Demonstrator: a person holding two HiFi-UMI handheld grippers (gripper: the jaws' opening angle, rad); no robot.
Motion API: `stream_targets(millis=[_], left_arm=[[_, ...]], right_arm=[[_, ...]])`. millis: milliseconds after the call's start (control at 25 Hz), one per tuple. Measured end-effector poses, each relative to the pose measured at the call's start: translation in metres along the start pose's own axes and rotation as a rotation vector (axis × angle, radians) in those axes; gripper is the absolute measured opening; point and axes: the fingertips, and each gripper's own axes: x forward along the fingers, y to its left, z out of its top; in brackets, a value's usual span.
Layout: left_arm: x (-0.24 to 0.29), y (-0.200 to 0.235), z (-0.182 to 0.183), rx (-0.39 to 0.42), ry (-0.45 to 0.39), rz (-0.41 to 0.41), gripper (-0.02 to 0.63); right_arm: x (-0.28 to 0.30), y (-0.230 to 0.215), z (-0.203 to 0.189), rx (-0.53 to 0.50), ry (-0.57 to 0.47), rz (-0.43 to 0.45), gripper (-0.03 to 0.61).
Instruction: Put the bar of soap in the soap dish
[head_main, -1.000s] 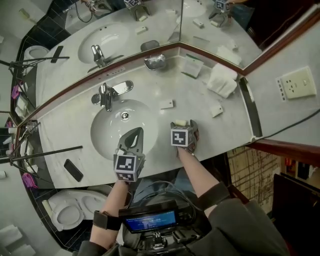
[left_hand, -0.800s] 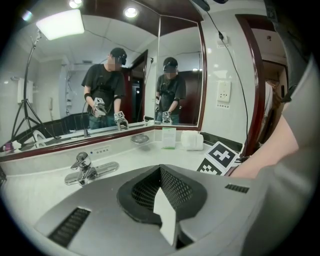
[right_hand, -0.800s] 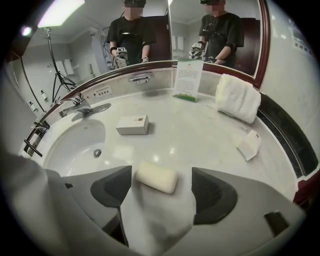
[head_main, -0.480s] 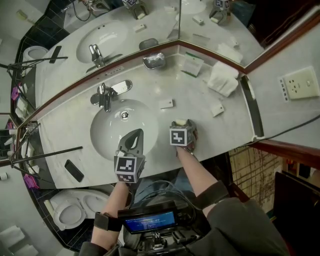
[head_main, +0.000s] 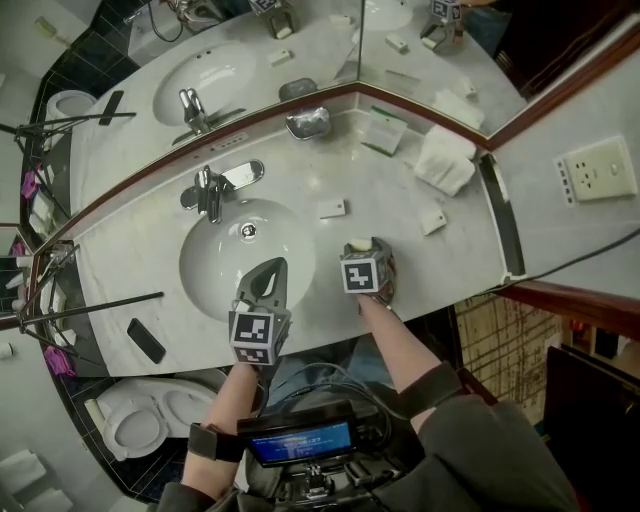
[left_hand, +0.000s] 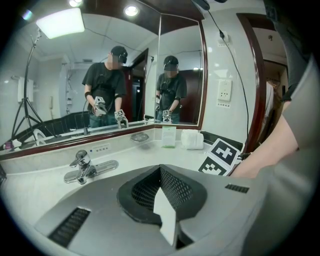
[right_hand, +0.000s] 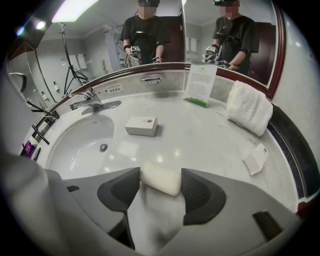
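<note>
Found left fingers (left_hand: 142, 192) pressed fully together, nothing between them. Found right fingers (right_hand: 202, 192) part open, having just been closing, pads now touching both ends of the bar of soap (right_hand: 161, 178). Placed the bar at centre of head view, flat on the surface (head_main: 400, 200), just right of the basin (head_main: 215, 262).

Judged step in hand: securing the grip before any lift.
- Finish the squeeze gently; expect a smooth, possibly slick bar likely to squirt out under a hard pinch.
- Check both pads sit square on the bar's ends, not on one corner.
- Lift straight off the surface first, then carry up-frame toward the soap dish (head_main: 308, 122) at the back edge against the mirror (head_main: 250, 50), well apart from the bar.
- Pass right of the small box (head_main: 333, 208) lying between bar and dish.
- Lower until the bar rests inside the dish, only then open.
- Leave left gripper (head_main: 268, 272) clear of that path.

Pose, left to right in head view:
- Left gripper at lower centre-left, over the basin's near rim, tipped shallowly down toward the mirror.
- Right gripper (right_hand: 161, 182) at centre, nosed steeply down onto the surface, marker cube (head_main: 360, 274) facing the camera, forearm (head_main: 395, 345) rising from lower right of frame.
</note>
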Motion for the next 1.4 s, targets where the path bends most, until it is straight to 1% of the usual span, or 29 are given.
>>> stream_targets(millis=[240, 440, 760, 880, 1000, 1080, 1200, 1400], left_arm=[[-0.003, 0.000, 0.001, -0.010, -0.012, 0.010, 0.002], [-0.007, -0.002, 0.007, -0.026, -0.039, 0.024, 0.002], [-0.011, -0.008, 0.022, -0.047, -0.091, 0.037, 0.002], [-0.012, -0.012, 0.028, -0.053, -0.108, 0.037, 0.002], [-0.011, -0.016, 0.032, -0.055, -0.121, 0.039, 0.002], [-0.011, -0.018, 0.033, -0.057, -0.124, 0.041, 0.002], [-0.012, -0.021, 0.032, -0.061, -0.123, 0.043, 0.002], [-0.010, -0.023, 0.034, -0.064, -0.114, 0.049, 0.002]], right_arm=[[-0.013, 0.008, 0.023, -0.105, -0.069, 0.031, 0.272], [-0.037, 0.008, 0.047, -0.156, -0.156, 0.072, 0.272], [-0.104, 0.008, 0.094, -0.254, -0.338, 0.168, 0.272], [-0.131, 0.005, 0.102, -0.276, -0.396, 0.197, 0.272], [-0.146, -0.004, 0.101, -0.312, -0.447, 0.213, 0.273], [-0.158, -0.003, 0.101, -0.339, -0.466, 0.229, 0.273], [-0.171, -0.001, 0.101, -0.346, -0.471, 0.253, 0.273], [-0.164, -0.003, 0.102, -0.368, -0.463, 0.273, 0.273]])
